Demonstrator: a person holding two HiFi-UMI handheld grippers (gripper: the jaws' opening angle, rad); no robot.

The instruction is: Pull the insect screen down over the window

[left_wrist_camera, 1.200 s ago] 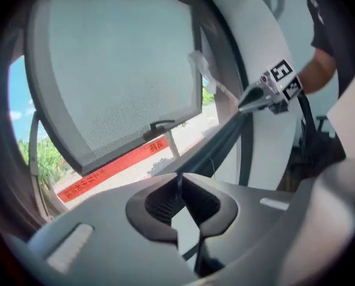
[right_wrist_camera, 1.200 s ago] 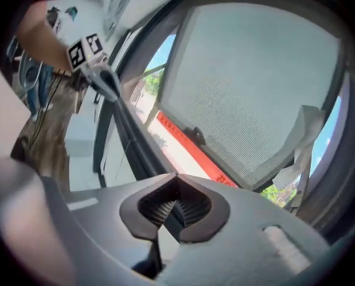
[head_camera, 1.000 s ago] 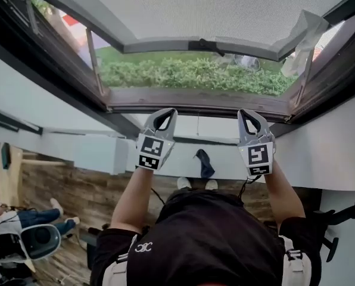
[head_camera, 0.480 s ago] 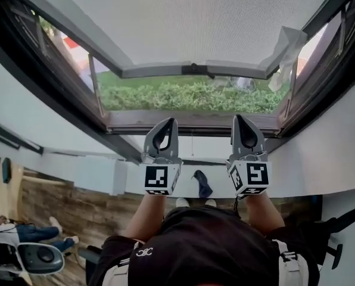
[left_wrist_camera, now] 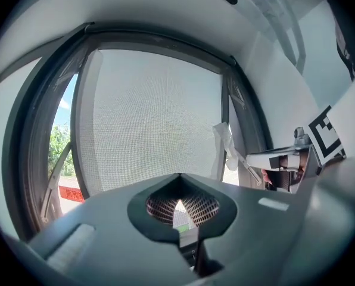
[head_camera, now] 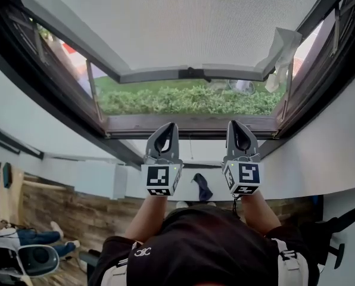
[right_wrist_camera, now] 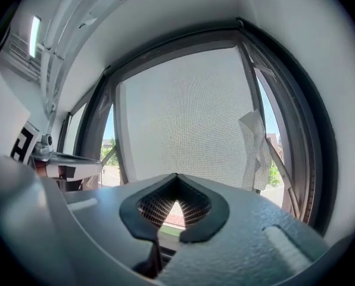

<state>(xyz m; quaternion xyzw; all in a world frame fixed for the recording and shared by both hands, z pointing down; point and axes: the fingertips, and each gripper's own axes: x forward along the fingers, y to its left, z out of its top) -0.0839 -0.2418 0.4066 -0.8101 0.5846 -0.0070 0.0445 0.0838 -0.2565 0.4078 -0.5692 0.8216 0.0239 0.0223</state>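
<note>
**Both grippers up at the sill, screen bar not yet reached**

Since 1 s ago both grippers sit higher in the head view & have rolled, so their marker cubes now face the camera square-on. They also stand closer together.

Left gripper [head_camera: 166,127] has its jaws together w/ nothing between them; its own view shows only mesh and daylight through the gap [left_wrist_camera: 178,183]. Right gripper [head_camera: 236,124] is the same, jaws closed & empty [right_wrist_camera: 176,180].

Insect screen [head_camera: 183,22] fills the upper centre of the frame, partway down. Its bottom bar [head_camera: 165,75] runs left-right across the frame. Open gap below the bar shows hedge [head_camera: 183,100], then the sill [head_camera: 189,124].

Key relation: the bar lies above both tips in the frame, clearly apart from them, w/ the hedge strip between. Small dark pull tab [head_camera: 191,72] sits mid-bar, between the two grippers; prob. a bit nearer the left one.

Both tips point at the window, so the reach looks like up & fwd to the bar. Task prob. about half done.

Loose plastic wrap [head_camera: 279,46] hangs at the bar's right end; could snag. No containers in view.
</note>
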